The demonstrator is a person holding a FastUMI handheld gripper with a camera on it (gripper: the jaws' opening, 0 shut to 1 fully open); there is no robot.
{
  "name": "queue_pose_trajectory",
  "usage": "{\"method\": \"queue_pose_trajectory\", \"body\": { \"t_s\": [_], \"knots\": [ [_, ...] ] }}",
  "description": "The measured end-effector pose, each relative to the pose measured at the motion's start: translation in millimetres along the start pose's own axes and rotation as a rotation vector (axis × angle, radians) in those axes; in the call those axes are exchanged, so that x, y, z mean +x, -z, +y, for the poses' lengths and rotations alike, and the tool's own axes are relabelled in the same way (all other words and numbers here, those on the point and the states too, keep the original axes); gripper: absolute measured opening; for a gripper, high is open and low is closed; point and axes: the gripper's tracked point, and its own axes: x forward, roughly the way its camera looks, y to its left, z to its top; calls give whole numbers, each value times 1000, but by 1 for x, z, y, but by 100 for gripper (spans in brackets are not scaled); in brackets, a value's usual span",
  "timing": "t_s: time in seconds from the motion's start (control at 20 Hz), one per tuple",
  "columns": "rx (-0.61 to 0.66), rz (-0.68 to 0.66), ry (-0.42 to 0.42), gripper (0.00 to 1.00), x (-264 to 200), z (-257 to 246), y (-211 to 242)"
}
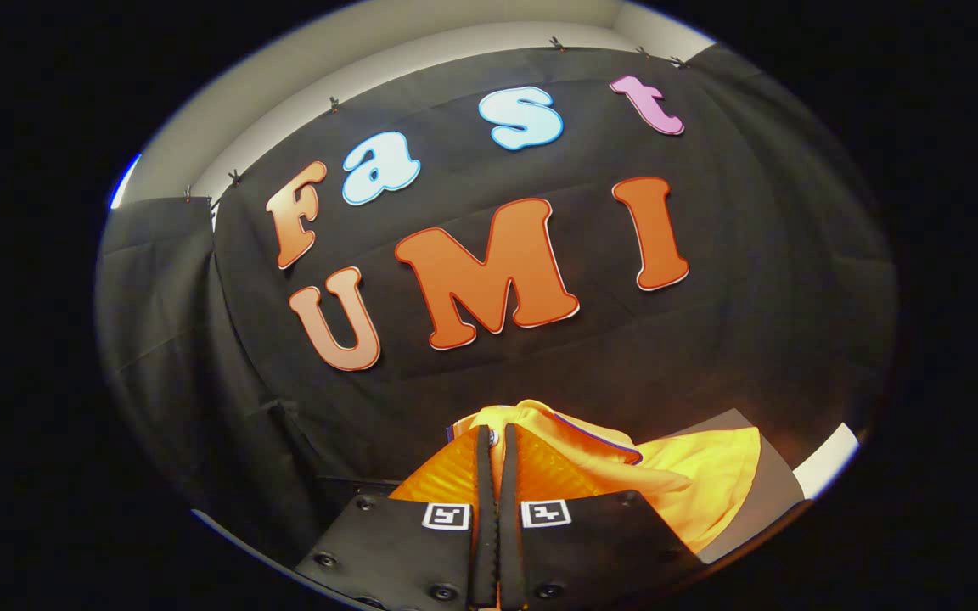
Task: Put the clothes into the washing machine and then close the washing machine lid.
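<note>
A black cloth wall [200, 322] hangs at the left and spans the background, clipped along its top edge beneath a pale wall [421, 34]. At center, the gripper [496, 441] is raised before the cloth, its two fingers pressed nearly together with a fold of yellow-orange clothing [710, 475] pinched between them. The garment bunches just past the fingertips and drapes to the right of the fingers, over a grey surface [773, 501] with a white edge [829, 458].
</note>
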Motion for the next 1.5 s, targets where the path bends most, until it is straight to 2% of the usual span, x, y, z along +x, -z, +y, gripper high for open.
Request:
{"method": "queue_pose_trajectory", "body": {
  "t_s": [0.6,1.05,1.5],
  "knots": [
    [-74,-44,-104,8,-14,107,-16],
    [-113,-35,-133,8,-26,164,2],
    [-167,-30,-209,8,-32,225,7]
  ]
}}
